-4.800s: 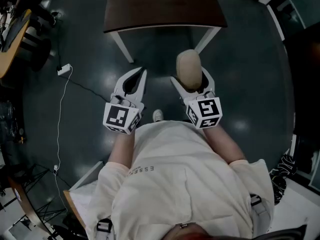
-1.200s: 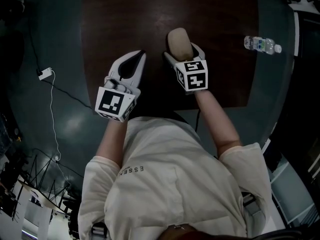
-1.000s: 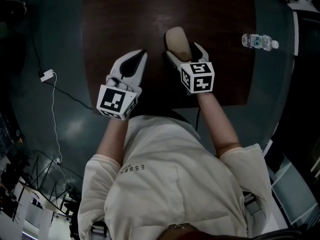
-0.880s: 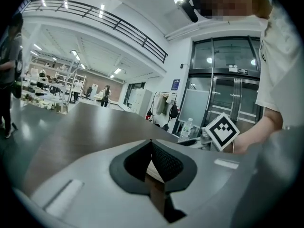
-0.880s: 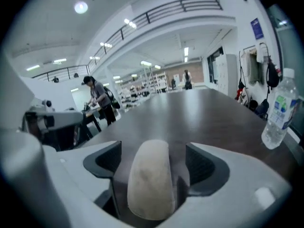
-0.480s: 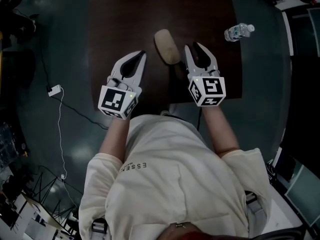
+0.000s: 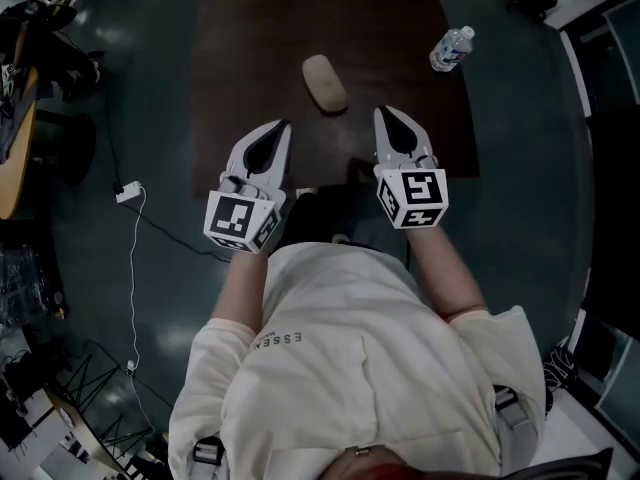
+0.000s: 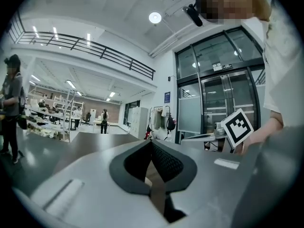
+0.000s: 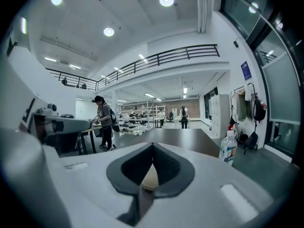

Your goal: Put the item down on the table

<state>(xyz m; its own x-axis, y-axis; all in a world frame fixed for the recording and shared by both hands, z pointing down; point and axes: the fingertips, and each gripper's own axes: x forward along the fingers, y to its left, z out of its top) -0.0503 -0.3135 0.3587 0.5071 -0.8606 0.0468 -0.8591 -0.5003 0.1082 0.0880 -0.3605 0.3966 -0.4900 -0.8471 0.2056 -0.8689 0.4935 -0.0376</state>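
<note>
Item (image 7: 325, 83): beige, rounded, oblong; lies flat on the dark tabletop (image 7: 250, 58) about midway between the left and right edges, clear of the near edge, touching nothing. Judged as set down, so the step in hand is the withdrawal. Right gripper (image 7: 389, 116): just short of the item toward the near edge and to its right, apart from it; jaws closing fully together, tips meeting, nothing between them. Left gripper (image 7: 281, 128): over the near edge to the item's left, jaws likewise together and empty. Bottle (image 7: 449, 48): clear plastic, at the right edge of the tabletop, well apart from the item. Handling note: the rounded body may rock or roll if nudged, so both grippers are best drawn straight back toward the near edge, kept level and above the surface, without sweeping sideways across the item; the right one should also stay clear of the bottle.
</note>
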